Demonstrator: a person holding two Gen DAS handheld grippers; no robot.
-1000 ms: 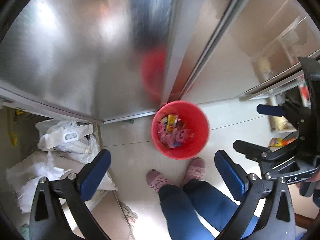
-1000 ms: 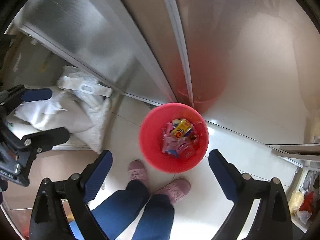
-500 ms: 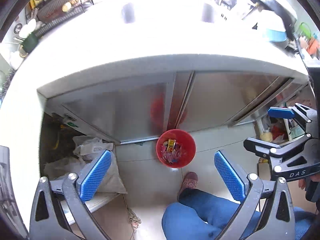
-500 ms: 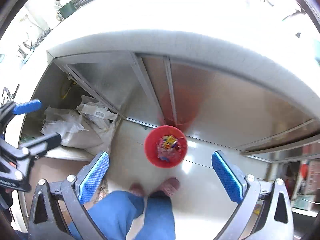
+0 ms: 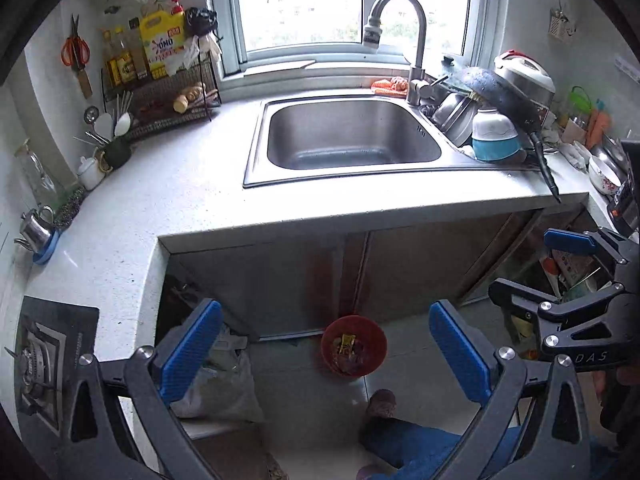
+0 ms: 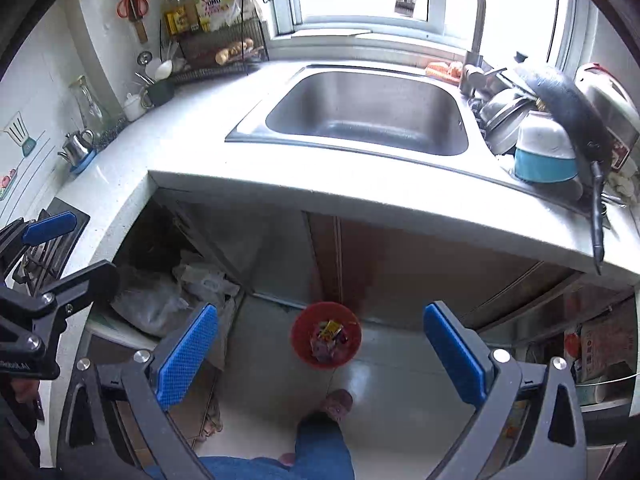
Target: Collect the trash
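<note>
Both my left gripper point(image 5: 324, 344) and right gripper point(image 6: 320, 344) hang spread and empty; red trash bin point(image 6: 326, 334) on floor before sink cabinet point(image 6: 400, 264); I scan countertop point(image 5: 180, 200) edges for remaining litter.

— Count by the sink point(image 5: 352, 140), please.

— One sink; one faucet point(image 5: 400, 36) behind it. Right of the sink: one blue bowl point(image 5: 494, 140), one black pan point(image 5: 504, 96), one rice cooker point(image 5: 524, 76).

— Left of the sink?

— One wire rack point(image 5: 168, 96), one yellow jug point(image 5: 160, 46), one pair of scissors point(image 5: 75, 50).

— Below it?

— One red bucket point(image 5: 354, 346), with several wrappers inside, too small to count.
</note>
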